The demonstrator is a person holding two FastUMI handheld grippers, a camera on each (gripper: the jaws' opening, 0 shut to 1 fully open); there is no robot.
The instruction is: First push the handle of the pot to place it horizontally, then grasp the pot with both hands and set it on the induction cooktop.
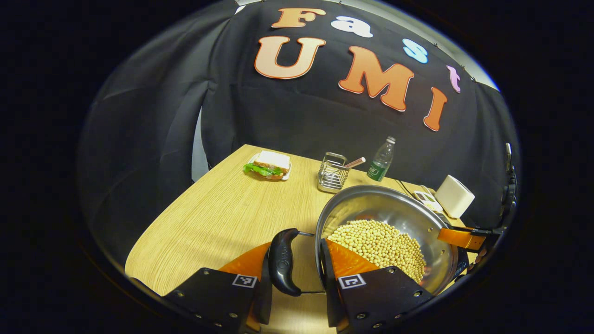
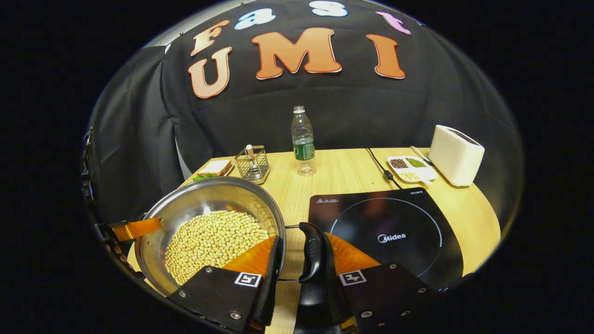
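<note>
Each gripper is straddling one black handle of the pot: the left gripper (image 1: 297, 283) has its fingers spread around the left handle (image 1: 284, 262), not visibly pressing, and the right gripper (image 2: 302, 287) is likewise bracketing the right handle (image 2: 311, 253). The pot (image 2: 195, 204), holding soybeans (image 2: 213, 239), is sitting near the bench's (image 2: 343, 171) front edge, just beside the cooktop (image 2: 385, 232). Both should be closing fully before lifting, then rising together and level, so no beans are spilling.
</note>
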